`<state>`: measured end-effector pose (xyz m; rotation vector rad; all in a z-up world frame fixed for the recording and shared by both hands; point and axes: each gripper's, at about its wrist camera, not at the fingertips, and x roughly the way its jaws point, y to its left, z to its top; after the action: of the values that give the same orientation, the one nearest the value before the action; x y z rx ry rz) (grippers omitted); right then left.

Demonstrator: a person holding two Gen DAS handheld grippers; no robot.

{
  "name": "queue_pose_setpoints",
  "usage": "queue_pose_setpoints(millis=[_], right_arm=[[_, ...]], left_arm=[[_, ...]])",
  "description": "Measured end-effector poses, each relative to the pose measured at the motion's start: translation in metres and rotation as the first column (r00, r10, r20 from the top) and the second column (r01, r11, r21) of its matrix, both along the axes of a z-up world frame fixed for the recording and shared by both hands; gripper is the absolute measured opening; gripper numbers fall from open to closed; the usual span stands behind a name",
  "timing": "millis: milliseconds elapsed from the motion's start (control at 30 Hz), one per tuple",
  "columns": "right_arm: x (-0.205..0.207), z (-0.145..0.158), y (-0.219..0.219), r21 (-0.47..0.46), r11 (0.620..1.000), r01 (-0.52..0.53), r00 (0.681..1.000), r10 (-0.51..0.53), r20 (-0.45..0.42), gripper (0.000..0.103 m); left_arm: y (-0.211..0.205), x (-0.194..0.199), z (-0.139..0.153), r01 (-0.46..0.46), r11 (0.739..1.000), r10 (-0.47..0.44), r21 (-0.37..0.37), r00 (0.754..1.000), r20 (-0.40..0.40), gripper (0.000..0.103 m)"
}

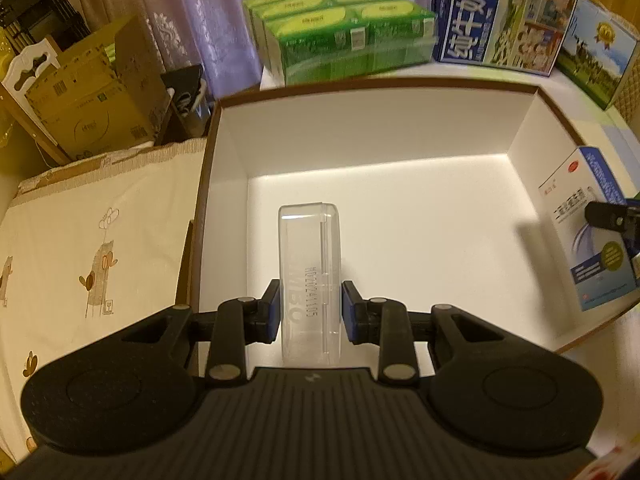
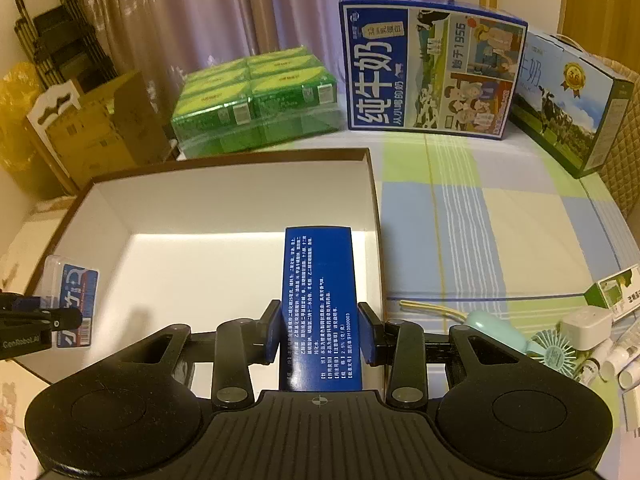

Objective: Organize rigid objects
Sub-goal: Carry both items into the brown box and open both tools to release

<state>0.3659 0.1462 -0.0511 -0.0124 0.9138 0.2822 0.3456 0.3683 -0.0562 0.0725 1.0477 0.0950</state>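
Left wrist view puts your clear plastic case (image 1: 310,280) dead centre, pinched between the left gripper (image 1: 310,312)'s blue pads and hanging over the white box (image 1: 224,184), toward its 9 o'clock wall. Your right gripper (image 2: 320,332) pinches a blue carton (image 2: 320,304) the same way, over the box at its 3 o'clock side. At 12 o'clock beyond the box stand green packs (image 1: 340,32) and a milk carton (image 2: 428,68); at 4 o'clock in the right wrist view lie a small fan (image 2: 556,352) and bottles (image 2: 612,360) on the checked cloth (image 2: 500,216).

Watch the carton: it hangs close to the box's 3 o'clock wall, so a low pass could catch the rim and twist it in the pads. The case is slick and held near its lower end, so it may tip or slide if you let go high.

Whether either item touches the floor is hard to judge. Both lower ends hide behind the gripper bodies, and the bottles are cut off at the edge.
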Motion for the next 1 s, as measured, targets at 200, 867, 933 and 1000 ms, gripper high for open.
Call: queue_pose_setpoints(millis=[200, 867, 933, 1000], right_arm=[[0.004, -0.007, 0.006, -0.005, 1.000, -0.024, 0.999, 0.024, -0.033, 0.037], [-0.006, 0.001, 0.010, -0.003, 0.999, -0.039, 0.999, 0.039, -0.019, 0.060], [-0.007, 0.003, 0.009, 0.000, 0.999, -0.038, 0.999, 0.038, -0.015, 0.060], [-0.009, 0.005, 0.009, 0.004, 0.999, -0.039, 0.999, 0.039, -0.011, 0.060]], left_arm=[[0.002, 0.004, -0.010, 0.018, 1.000, -0.017, 0.012, 0.999, -0.027, 0.030], [0.004, 0.001, -0.007, 0.027, 0.999, -0.027, -0.023, 0.999, -0.019, 0.045], [0.004, 0.000, -0.006, 0.027, 0.999, -0.028, -0.024, 1.000, -0.015, 0.045], [0.003, 0.000, -0.004, 0.029, 0.999, -0.029, -0.026, 1.000, -0.010, 0.045]])
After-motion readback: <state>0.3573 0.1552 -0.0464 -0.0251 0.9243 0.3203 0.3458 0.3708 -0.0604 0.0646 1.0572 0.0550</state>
